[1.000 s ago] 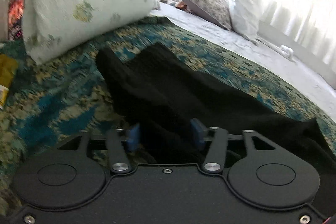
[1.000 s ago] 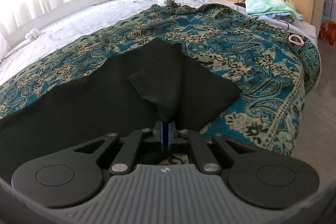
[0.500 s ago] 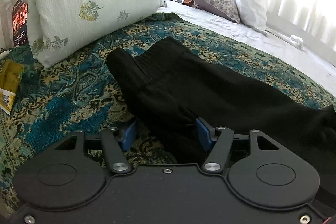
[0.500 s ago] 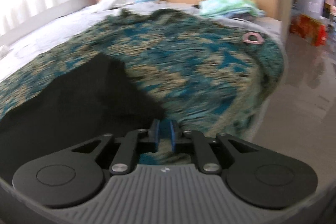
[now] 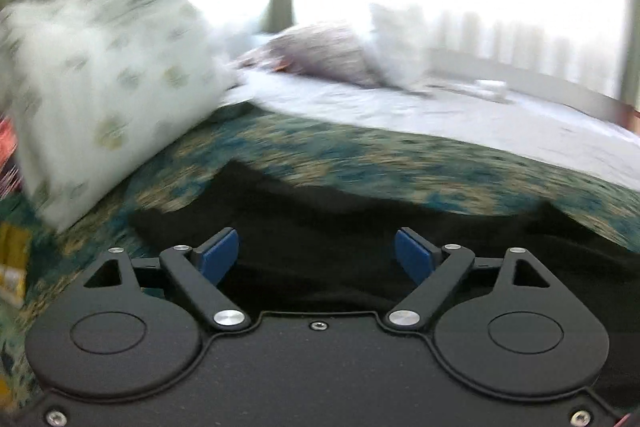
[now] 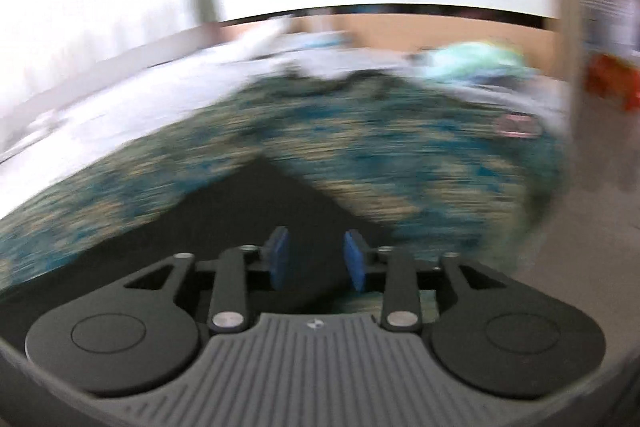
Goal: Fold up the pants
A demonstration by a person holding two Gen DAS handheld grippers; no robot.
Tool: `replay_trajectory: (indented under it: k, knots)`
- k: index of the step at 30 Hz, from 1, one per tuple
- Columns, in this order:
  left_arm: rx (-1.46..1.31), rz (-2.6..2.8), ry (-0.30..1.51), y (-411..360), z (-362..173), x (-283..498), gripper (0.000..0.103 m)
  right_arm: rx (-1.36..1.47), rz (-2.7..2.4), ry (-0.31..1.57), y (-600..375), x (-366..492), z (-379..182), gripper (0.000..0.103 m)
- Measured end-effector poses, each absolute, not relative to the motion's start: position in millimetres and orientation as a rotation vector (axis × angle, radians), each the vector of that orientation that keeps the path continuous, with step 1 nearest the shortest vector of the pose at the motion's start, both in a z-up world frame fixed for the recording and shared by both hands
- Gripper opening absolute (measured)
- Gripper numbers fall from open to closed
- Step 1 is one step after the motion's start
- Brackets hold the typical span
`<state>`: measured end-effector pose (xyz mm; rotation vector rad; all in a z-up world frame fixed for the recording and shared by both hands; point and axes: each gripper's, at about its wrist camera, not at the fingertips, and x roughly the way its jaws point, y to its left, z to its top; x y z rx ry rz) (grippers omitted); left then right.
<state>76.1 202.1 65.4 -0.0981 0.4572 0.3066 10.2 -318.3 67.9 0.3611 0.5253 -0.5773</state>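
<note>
Lying flat on the blue-green patterned blanket (image 5: 360, 155) are the black pants (image 5: 340, 227) — spread out just under both grippers. The left gripper (image 5: 317, 255) has its blue pads far apart and its jaws are opening, with nothing pinched. The right gripper (image 6: 316, 259) is opening too — the pants show in the gap, but its pads (image 6: 279, 259) do not press them. A big flowery pillow (image 5: 104, 87) sits at the left.
</note>
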Motion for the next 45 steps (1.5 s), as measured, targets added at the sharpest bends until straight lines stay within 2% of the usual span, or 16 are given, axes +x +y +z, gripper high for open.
replay_trajectory:
  k: [4, 9, 12, 15, 19, 23, 24, 25, 26, 31, 35, 39, 43, 45]
  knots:
    - [-0.053, 0.095, 0.496, 167.0, 60.7, 72.3, 0.072, 0.369, -0.268, 0.589, -255.0, 62.5, 73.4, 0.064]
    - [0.067, -0.106, 0.533, 124.8, 34.4, 71.3, 0.069, 0.340, 0.088, 0.684, -156.0, 132.3, 77.5, 0.068]
    - [0.144, -0.150, 0.577, 104.7, 13.2, 73.1, 0.063, 0.296, 0.240, 0.724, -95.1, 171.0, 79.6, 0.068]
    - [0.151, -0.170, 0.572, 100.7, 5.5, 69.4, 0.062, 0.229, 0.344, 0.762, -36.1, 206.6, 76.1, 0.073]
    - [0.131, -0.198, 0.584, 101.4, 0.5, 64.8, 0.062, 0.156, 0.388, 0.826, 23.1, 248.9, 57.1, 0.073]
    - [0.149, -0.229, 0.570, 103.1, -3.5, 56.1, 0.062, 0.159, 0.361, 0.863, 43.2, 279.0, 36.7, 0.076]
    - [0.138, -0.235, 0.566, 104.8, -4.1, 54.3, 0.063, 0.166, 0.364, 0.883, 44.9, 286.1, 32.2, 0.072]
    - [0.126, -0.240, 0.566, 109.5, -4.0, 55.0, 0.063, 0.170, 0.373, 0.906, 47.4, 291.9, 27.2, 0.042]
    - [0.111, -0.244, 0.567, 111.6, -3.9, 55.6, 0.063, 0.170, 0.378, 0.911, 50.0, 298.1, 24.8, 0.007]
    - [0.072, -0.273, 0.572, 118.0, 5.2, 59.9, 0.063, 0.156, 0.355, 0.827, 50.3, 311.1, 34.0, 0.004]
    - [0.123, -0.220, 0.485, 120.7, 16.3, 59.4, 0.063, 0.216, 0.296, 0.794, 43.3, 333.7, 35.7, 0.003]
    - [0.177, -0.153, 0.401, 122.3, 23.9, 56.5, 0.071, 0.266, 0.231, 0.790, 34.0, 353.0, 30.3, 0.003]
    - [0.179, -0.087, 0.417, 135.7, 24.5, 66.7, 0.071, 0.274, 0.263, 0.773, 26.3, 338.4, 34.7, 0.016]
    - [0.139, -0.063, 0.450, 148.3, 21.9, 77.7, 0.071, 0.235, 0.302, 0.749, 26.3, 319.3, 40.4, 0.017]
